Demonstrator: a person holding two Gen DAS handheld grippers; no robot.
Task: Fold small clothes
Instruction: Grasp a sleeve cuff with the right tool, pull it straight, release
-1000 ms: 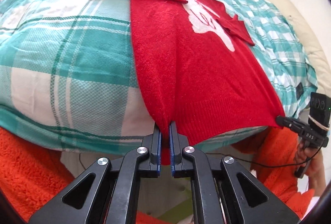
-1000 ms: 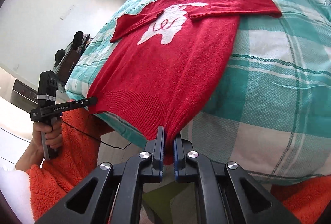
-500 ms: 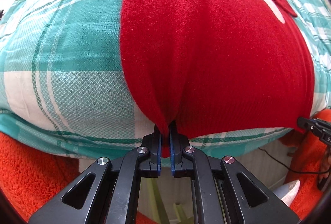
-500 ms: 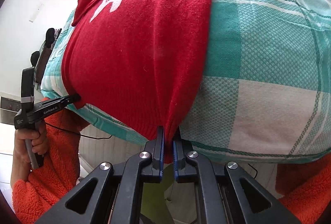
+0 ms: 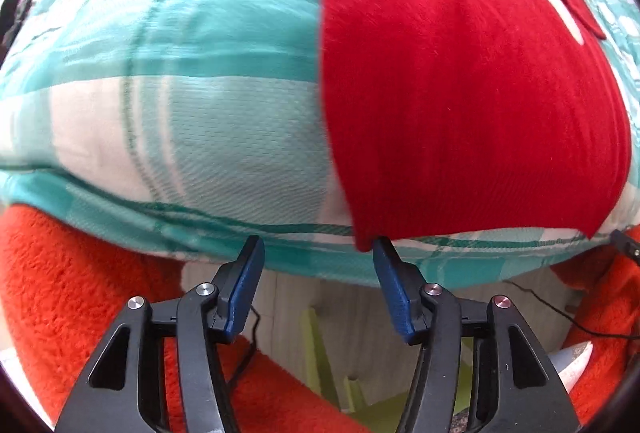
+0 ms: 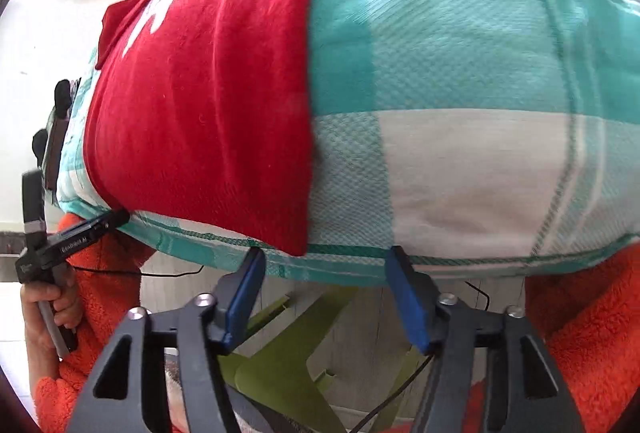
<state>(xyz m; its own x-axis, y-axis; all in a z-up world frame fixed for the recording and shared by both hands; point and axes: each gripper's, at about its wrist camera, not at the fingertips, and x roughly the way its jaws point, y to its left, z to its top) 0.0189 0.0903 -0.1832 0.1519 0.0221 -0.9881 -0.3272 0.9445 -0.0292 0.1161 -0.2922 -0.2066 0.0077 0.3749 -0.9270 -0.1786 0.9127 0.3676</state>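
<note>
A red sweater [image 5: 460, 85] with a white motif lies flat on the teal and white checked cloth [image 5: 192, 93]. Its hem reaches the near edge of the surface. My left gripper [image 5: 318, 253] is open and empty just below that edge, with the sweater's bottom left corner by its right finger. In the right wrist view the sweater [image 6: 208, 105] lies to the left, its bottom right corner hanging at the edge. My right gripper [image 6: 324, 261] is open and empty just below that corner. The left gripper [image 6: 96, 225] also shows at the sweater's far corner.
The person's orange fleece sleeves [image 5: 60, 293] fill the lower corners of both views. A green chair frame [image 6: 288, 349] stands below the surface edge. Thin black cables [image 6: 172, 275] hang under the edge.
Both grippers have let go of the sweater's hem corners and opened. The hem now rests at the cloth's near edge, and the cameras have moved closer to it.
</note>
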